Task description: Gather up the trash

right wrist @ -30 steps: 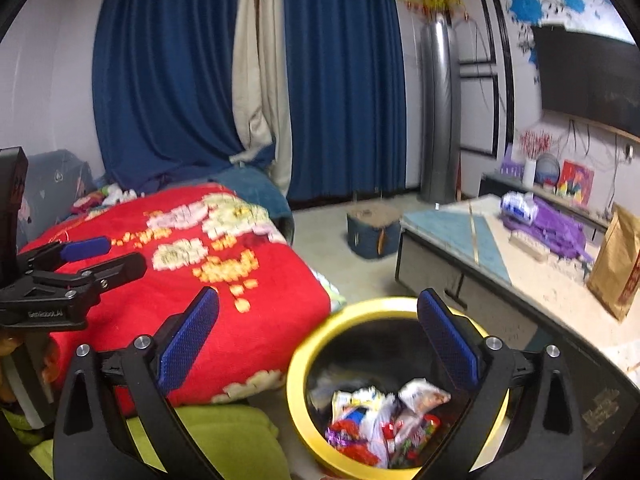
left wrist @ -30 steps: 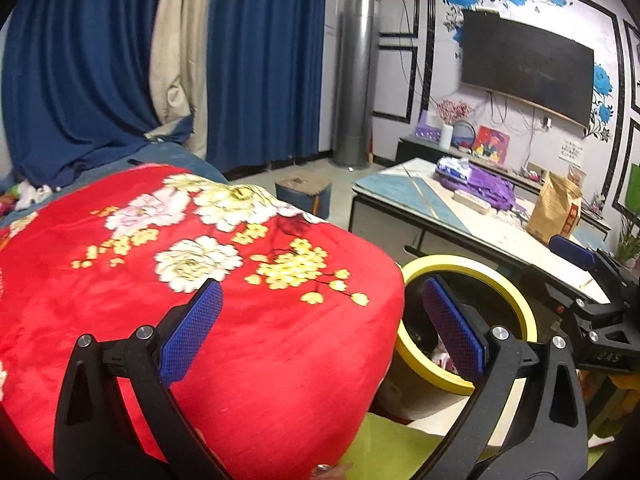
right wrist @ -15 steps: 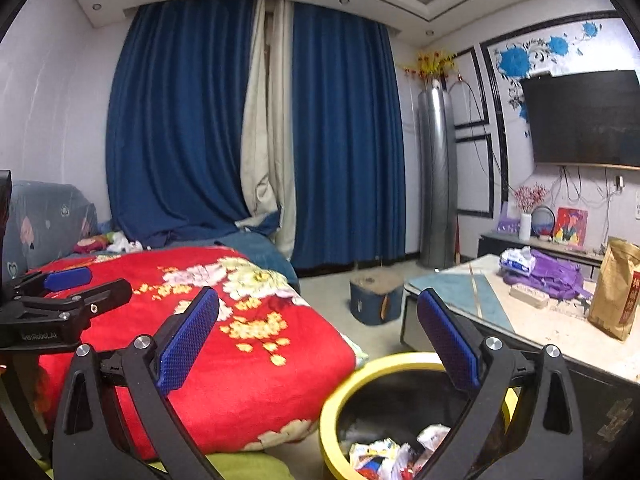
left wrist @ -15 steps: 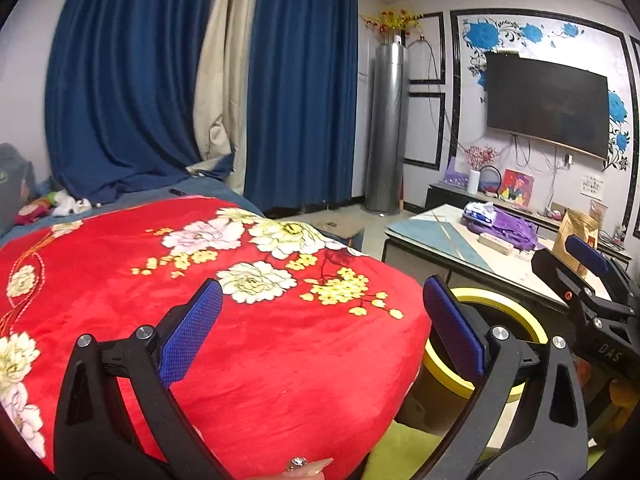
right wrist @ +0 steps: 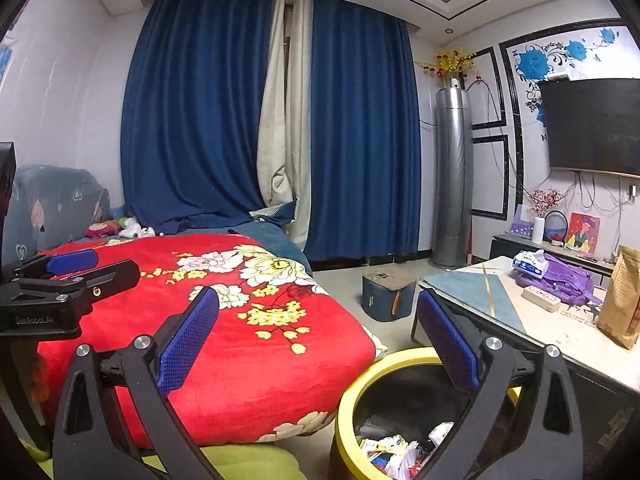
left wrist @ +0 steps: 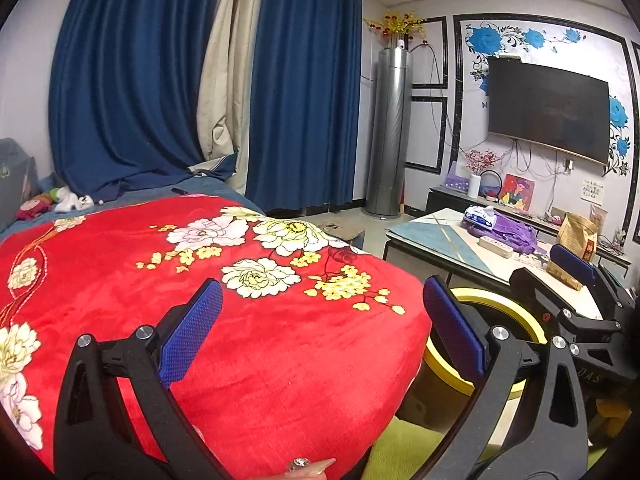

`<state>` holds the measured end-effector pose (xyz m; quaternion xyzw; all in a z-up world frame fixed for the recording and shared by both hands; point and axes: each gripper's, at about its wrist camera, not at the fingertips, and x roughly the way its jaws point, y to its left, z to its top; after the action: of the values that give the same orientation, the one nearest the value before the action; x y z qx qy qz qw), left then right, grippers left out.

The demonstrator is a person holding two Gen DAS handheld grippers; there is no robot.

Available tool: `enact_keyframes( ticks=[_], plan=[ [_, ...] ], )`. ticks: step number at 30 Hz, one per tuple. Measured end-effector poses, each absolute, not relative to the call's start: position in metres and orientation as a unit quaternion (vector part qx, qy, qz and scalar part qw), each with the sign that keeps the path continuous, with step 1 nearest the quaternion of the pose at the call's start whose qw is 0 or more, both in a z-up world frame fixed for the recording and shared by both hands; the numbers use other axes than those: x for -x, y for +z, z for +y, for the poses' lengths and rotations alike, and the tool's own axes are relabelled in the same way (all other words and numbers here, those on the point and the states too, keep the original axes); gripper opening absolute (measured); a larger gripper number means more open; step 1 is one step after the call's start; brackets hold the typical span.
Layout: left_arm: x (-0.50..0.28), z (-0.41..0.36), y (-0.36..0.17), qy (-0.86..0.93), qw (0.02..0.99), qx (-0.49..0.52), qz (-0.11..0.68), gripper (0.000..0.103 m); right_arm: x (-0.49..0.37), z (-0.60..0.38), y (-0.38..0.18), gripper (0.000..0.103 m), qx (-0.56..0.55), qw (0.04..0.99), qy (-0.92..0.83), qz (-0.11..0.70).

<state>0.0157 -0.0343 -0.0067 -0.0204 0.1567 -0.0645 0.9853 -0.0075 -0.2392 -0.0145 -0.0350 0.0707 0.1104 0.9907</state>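
Jaws of the left gripper [left wrist: 320,334] and right gripper [right wrist: 318,338] are spread wide, nothing held. The yellow-rimmed trash bin [right wrist: 348,396] stands upright, mouth upward, between the red blanket [right wrist: 256,344] and the worktop [right wrist: 560,328]; wrappers [right wrist: 394,452] are seen inside.

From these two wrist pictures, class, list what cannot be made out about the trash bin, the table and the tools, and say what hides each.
- Trash bin: the right tool covers part of its contents in the right wrist view; in the left wrist view its inside is hidden.
- Brown paper bag: cut off by the right edge, print too small.
- Table: its far end sits behind the right tool.
- Left tool: its handle is out of frame.
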Motion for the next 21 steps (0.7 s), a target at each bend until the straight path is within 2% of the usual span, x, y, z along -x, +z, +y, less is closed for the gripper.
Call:
enact_keyframes(
  ticks=[21],
  plan=[
    [-0.0158, -0.0338, -0.0085, -0.063, 0.985, 0.02, 0.159, 0.092, 0.0113, -0.2413, -0.0155, 0.097, 0.032, 0.992, 0.102, 0.071]
  ],
)
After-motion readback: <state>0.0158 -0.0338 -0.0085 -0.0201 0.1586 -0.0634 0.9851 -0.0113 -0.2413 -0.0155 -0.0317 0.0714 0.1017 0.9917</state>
